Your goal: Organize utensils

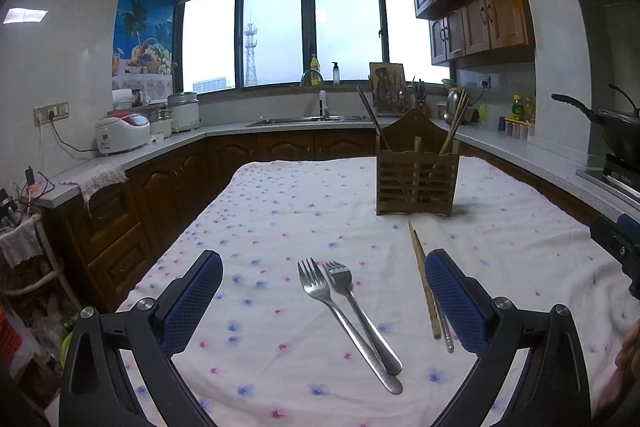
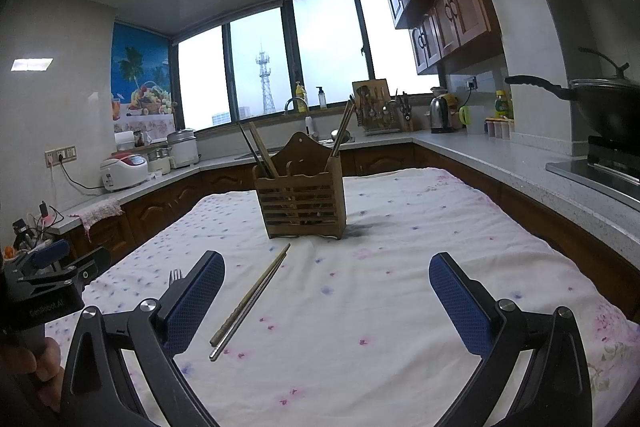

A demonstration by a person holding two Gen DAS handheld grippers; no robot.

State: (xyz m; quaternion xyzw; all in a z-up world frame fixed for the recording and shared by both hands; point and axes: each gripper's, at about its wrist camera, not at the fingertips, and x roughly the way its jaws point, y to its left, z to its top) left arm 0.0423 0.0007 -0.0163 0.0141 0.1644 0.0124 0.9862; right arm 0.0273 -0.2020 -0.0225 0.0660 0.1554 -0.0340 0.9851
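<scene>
Both grippers wide open, nothing held. Left gripper (image 1: 324,291) hovers over the two forks (image 1: 348,319), which lie crossed at the handles, lower centre of the left view. Chopsticks (image 1: 428,291) lie just beside its right-hand finger; in the right view they sit lower centre-left, near the right gripper (image 2: 326,291). Wooden holder (image 2: 301,197) stands mid-frame on the floral cloth (image 2: 400,247), already holding some chopsticks. I'd take one fork by the neck, clear of the overlap, so the other isn't dragged.
</scene>
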